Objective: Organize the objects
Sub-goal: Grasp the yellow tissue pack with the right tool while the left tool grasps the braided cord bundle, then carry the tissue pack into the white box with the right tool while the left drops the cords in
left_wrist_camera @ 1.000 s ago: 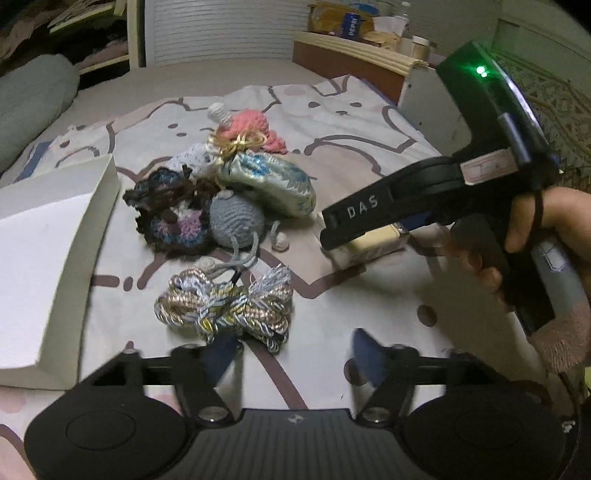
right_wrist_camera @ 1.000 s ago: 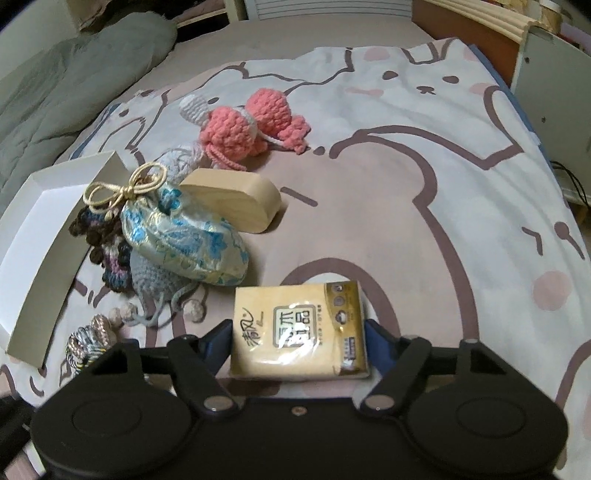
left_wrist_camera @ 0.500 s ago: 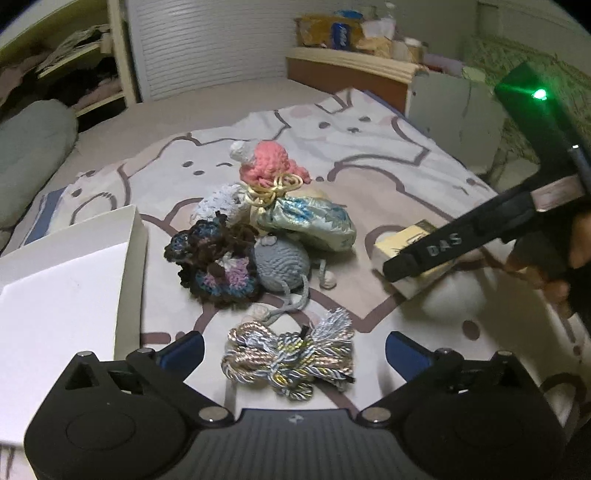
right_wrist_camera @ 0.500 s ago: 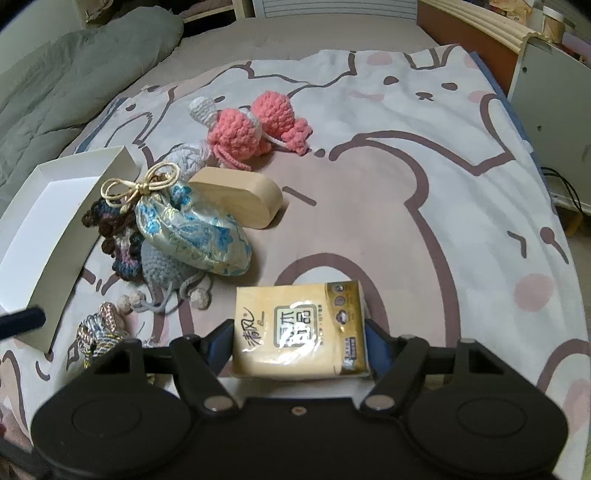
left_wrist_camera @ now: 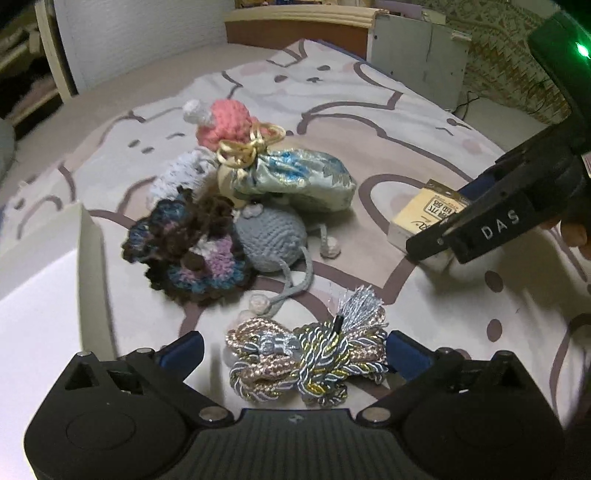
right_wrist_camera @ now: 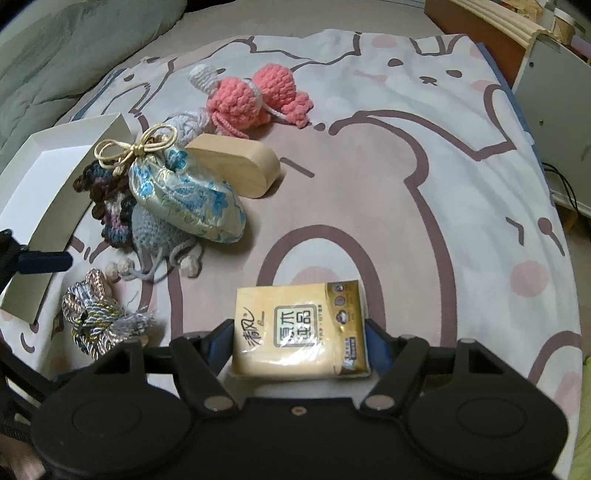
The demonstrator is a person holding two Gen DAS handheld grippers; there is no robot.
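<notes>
A bundle of twisted gold, silver and blue cord [left_wrist_camera: 306, 362] lies on the bed sheet [left_wrist_camera: 369, 122]. My left gripper [left_wrist_camera: 295, 352] is open wide, with a blue fingertip either side of the bundle; the right pad sits right at its edge and the left pad stands clear. In the right wrist view, my right gripper [right_wrist_camera: 297, 338] is shut on a yellow tissue pack [right_wrist_camera: 301, 325], just above the sheet [right_wrist_camera: 424, 166]. The left wrist view shows that right gripper [left_wrist_camera: 480, 229] and the tissue pack [left_wrist_camera: 424, 218] at the right. The cord bundle [right_wrist_camera: 96, 317] also appears low on the left.
An open white box [left_wrist_camera: 37, 295] [right_wrist_camera: 55, 166] lies left of the pile. The pile holds a brocade pouch [right_wrist_camera: 188, 199], a pink crochet toy [right_wrist_camera: 240, 103], a grey crochet mouse [left_wrist_camera: 271, 236], a dark crochet piece [left_wrist_camera: 188, 251] and an oval wooden box [right_wrist_camera: 236, 166]. A headboard [left_wrist_camera: 306, 26] stands behind.
My left gripper's jaws have spread wide and it has moved in on the cord bundle, which now lies between its fingers. The right gripper stays put with the tissue pack.
</notes>
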